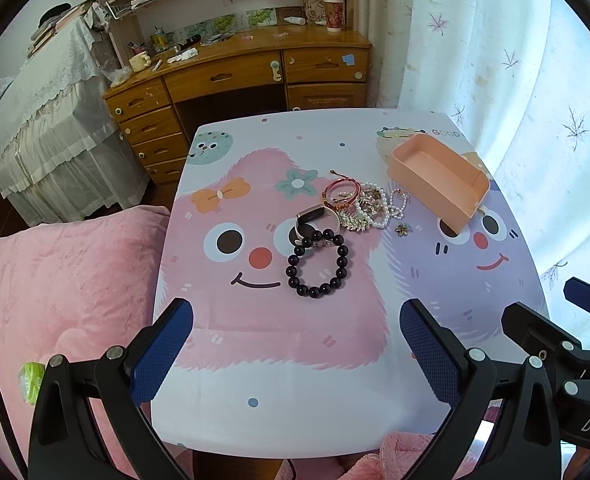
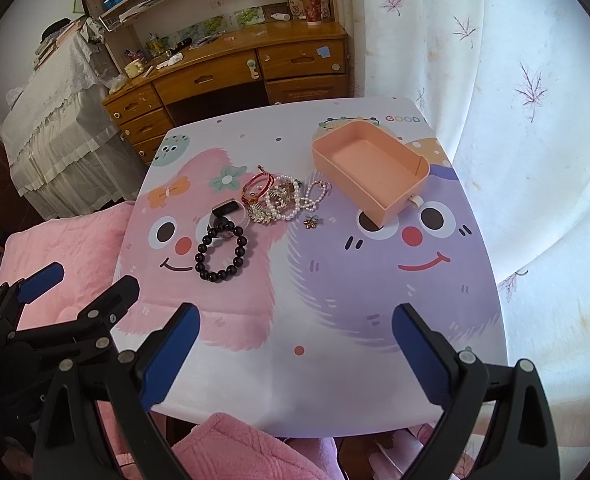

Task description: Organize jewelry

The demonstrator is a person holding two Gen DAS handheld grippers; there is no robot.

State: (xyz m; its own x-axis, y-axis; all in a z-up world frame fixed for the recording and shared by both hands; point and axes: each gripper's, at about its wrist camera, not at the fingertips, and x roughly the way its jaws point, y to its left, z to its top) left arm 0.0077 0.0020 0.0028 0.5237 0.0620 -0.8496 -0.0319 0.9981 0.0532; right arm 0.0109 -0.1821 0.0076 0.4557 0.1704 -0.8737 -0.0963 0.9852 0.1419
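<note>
On the cartoon-print table (image 1: 279, 392): peach tray (image 1: 439, 176) toward far right corner, empty. Mid-surface, black bead bracelet (image 1: 317, 264) touching watch (image 1: 310, 216); red bangles (image 1: 341, 192), pearl strands (image 1: 379, 208), small flower charm (image 1: 403, 229) clustered beside. Over near edge, left gripper (image 1: 295, 352) and right gripper (image 2: 295, 356) spread wide, gripping nothing.

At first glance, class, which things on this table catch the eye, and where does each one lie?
A tangle of jewelry sits mid-table: red cord bracelets, pearl strands and a gold piece. The dark bead bracelet lies nearest, overlapping a watch. To the right an empty peach box stands on the cartoon tablecloth. The left gripper and right gripper hang open at the near edge.
</note>
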